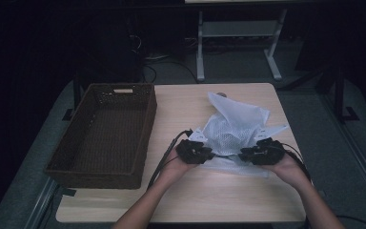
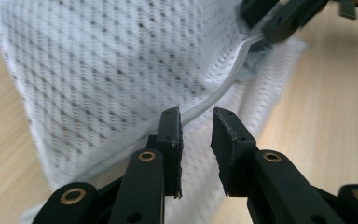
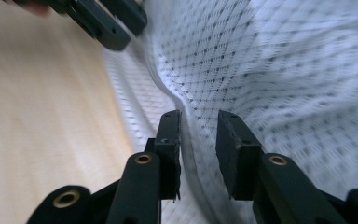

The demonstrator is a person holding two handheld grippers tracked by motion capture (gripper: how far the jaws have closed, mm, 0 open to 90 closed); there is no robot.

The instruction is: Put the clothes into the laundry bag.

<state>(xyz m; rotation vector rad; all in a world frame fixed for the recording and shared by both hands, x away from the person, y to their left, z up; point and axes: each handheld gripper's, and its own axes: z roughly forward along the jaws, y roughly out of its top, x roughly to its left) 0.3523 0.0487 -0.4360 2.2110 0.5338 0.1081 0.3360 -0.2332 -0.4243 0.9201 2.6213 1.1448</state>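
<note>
Both grippers at the near edge of a mesh bag

The left gripper (image 1: 205,153) and right gripper (image 1: 248,154) faced each other at the mesh bag's (image 1: 231,126) near hem, jaws slightly apart, gripping nothing; the bag lay mid-table (image 1: 181,200), and the basket (image 1: 102,169) stood left.

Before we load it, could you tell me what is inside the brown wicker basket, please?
Nothing shows inside the wicker basket: in the high view its woven floor looks bare. The near wall hides the strip of floor just behind it. The white mesh bag lies beside it on the table.
</note>
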